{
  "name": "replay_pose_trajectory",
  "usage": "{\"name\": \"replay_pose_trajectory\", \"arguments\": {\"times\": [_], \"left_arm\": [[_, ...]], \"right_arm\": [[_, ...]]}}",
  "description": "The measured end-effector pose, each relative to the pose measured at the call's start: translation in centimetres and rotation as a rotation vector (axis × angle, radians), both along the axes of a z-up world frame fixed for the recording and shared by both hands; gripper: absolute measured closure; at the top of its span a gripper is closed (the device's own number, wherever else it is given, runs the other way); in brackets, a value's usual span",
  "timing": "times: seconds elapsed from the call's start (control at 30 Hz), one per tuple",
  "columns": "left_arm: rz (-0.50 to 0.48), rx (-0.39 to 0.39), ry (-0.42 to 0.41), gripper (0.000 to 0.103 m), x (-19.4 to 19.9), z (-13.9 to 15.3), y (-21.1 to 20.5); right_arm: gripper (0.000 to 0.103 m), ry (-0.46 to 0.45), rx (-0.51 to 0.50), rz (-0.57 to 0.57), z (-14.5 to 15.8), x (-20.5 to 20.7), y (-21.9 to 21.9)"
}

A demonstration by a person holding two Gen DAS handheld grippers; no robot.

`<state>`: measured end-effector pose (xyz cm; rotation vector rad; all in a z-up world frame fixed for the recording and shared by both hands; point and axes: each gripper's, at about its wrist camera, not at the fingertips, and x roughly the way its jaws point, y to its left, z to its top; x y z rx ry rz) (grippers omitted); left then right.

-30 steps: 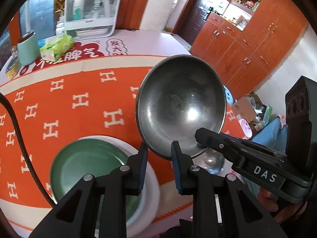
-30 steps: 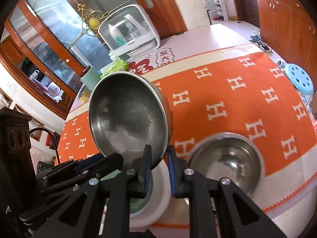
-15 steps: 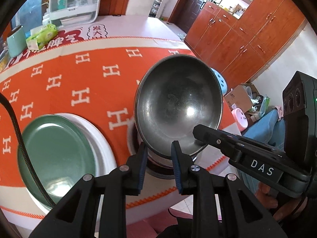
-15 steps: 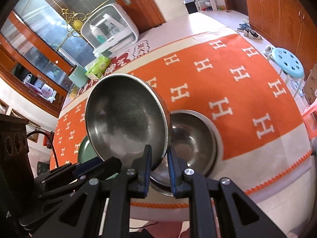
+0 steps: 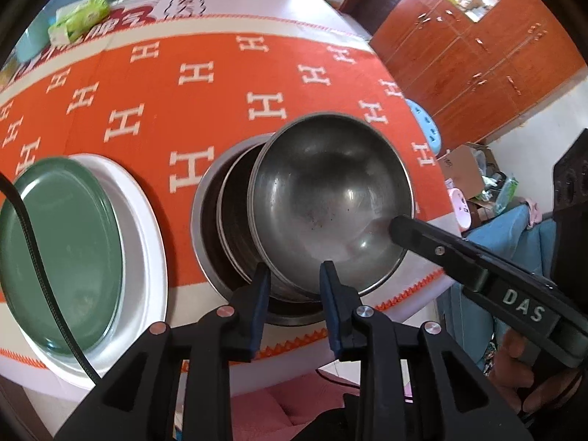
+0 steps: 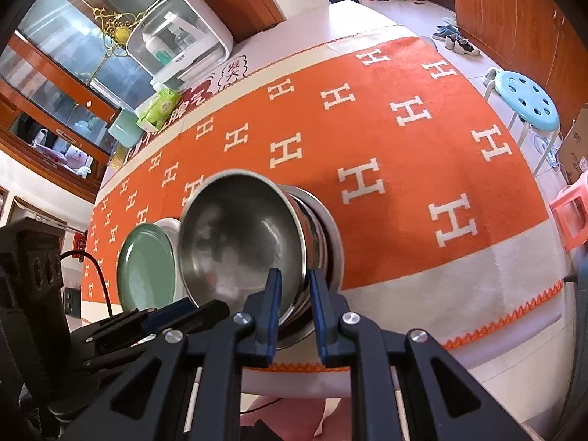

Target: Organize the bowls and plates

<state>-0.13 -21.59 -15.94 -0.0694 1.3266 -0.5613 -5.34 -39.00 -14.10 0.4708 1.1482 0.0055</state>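
A steel bowl (image 5: 330, 198) (image 6: 239, 242) leans tilted in a stack of steel bowls (image 5: 220, 217) (image 6: 325, 235) near the table's front edge. My left gripper (image 5: 294, 286) has the bowl's near rim between its fingers; its jaws are opening, with the pads still at the rim. My right gripper (image 6: 295, 294) is shut on the rim at the other side, and its finger (image 5: 459, 253) reaches into the bowl in the left wrist view. To the left, a green plate (image 5: 62, 242) (image 6: 147, 264) lies on a white plate (image 5: 147, 257).
The orange H-patterned cloth (image 5: 205, 110) covers the table to its front edge (image 6: 496, 316). At the back stand a white box (image 6: 183, 44), a tissue pack (image 5: 79, 18) and a mint cup (image 6: 125, 130). A blue stool (image 6: 525, 99) and a pink stool (image 6: 573, 217) stand on the floor beside the table.
Both grippers carried the steel bowl to the right and downward, from above the green plate onto the stack of steel bowls. It now sits tilted in that stack.
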Motion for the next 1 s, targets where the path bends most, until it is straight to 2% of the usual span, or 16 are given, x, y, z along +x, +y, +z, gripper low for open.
{"name": "replay_pose_trajectory", "arguments": {"times": [0.4,0.57,0.7,0.77,0.83,1.0], "left_arm": [[0.079,0.035,-0.033,0.068,0.3,0.2,0.2],[0.138,0.003,-0.038,0.062,0.6,0.6,1.2],[0.207,-0.018,-0.034,0.053,0.9,0.6,2.5],[0.235,-0.022,-0.019,0.052,1.1,0.4,3.1],[0.261,-0.023,0.006,0.051,1.3,-0.2,3.6],[0.293,-0.023,0.067,0.051,1.6,-1.6,4.1]], "right_arm": [[0.087,-0.040,-0.005,0.076,0.4,0.8,-0.1],[0.087,-0.031,0.001,0.076,0.2,1.1,-0.5],[0.087,-0.025,0.012,0.076,0.1,1.3,-0.7],[0.083,-0.016,0.021,0.070,-0.2,1.5,-1.0],[0.072,-0.006,0.031,0.063,-0.5,1.6,-1.3],[0.069,0.039,0.054,0.043,-1.7,2.0,-2.0]]}}
